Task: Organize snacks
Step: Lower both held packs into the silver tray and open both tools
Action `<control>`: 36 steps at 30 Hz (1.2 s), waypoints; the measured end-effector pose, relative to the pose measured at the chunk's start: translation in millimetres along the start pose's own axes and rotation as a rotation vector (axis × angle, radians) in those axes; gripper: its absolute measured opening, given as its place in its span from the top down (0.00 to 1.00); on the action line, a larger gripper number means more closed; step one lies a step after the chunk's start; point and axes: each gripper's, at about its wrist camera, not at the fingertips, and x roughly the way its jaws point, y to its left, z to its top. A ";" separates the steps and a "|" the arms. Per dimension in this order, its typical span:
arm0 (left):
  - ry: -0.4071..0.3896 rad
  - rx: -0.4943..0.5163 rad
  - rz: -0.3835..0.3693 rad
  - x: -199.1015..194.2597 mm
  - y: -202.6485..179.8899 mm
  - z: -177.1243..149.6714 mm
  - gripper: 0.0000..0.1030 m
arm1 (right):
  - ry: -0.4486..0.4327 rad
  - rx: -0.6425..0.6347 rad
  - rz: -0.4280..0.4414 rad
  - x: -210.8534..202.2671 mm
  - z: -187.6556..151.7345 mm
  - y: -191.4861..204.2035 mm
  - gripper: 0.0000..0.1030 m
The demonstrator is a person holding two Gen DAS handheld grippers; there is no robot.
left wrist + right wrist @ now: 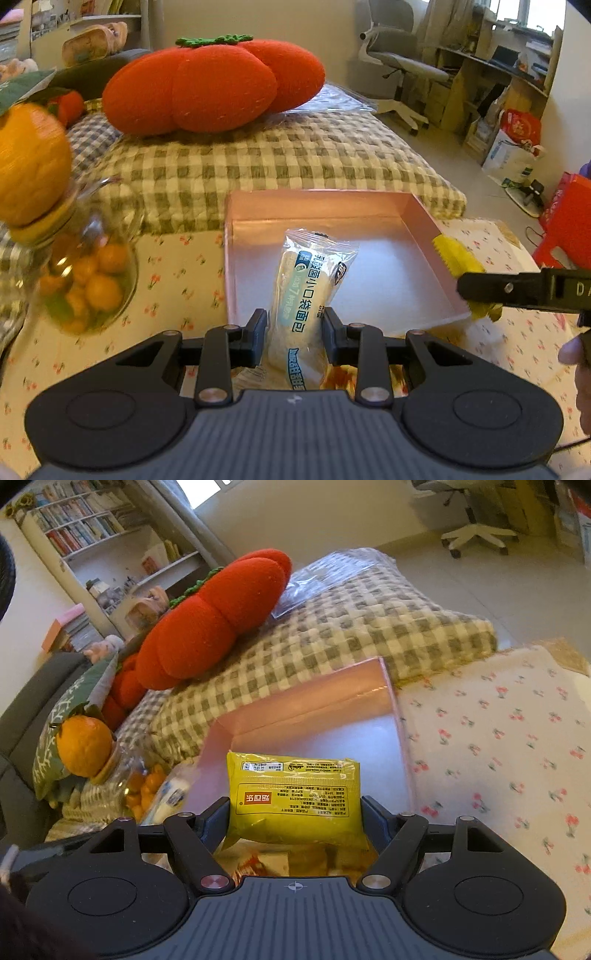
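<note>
A pink open box sits on the floral tablecloth; it also shows in the right wrist view. My left gripper is shut on a clear-wrapped bread packet and holds it over the box's near edge. My right gripper is shut on a yellow snack packet at the box's near edge. In the left wrist view the right gripper reaches in from the right with the yellow packet over the box's right wall. The bread packet shows blurred in the right wrist view.
A glass jar of small oranges topped by a large orange stands left of the box. A red tomato cushion lies on a checked mat behind. More snack wrappers lie under my right gripper.
</note>
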 end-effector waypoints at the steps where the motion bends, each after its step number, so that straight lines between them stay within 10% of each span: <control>1: 0.000 0.005 -0.001 6.0 -1.3 2.3 0.72 | 0.007 -0.004 -0.005 6.1 2.6 1.2 0.27; 16: 0.024 0.010 0.002 44.2 4.5 6.8 0.70 | 0.069 -0.007 -0.073 50.9 10.7 -5.4 0.19; 20: 0.016 0.020 0.021 42.0 1.8 6.4 0.44 | 0.075 0.028 -0.069 47.3 11.0 -7.0 0.14; 36: 0.005 0.037 0.035 -9.8 -19.6 -4.6 0.22 | 0.043 -0.005 -0.085 -9.6 7.9 15.8 0.12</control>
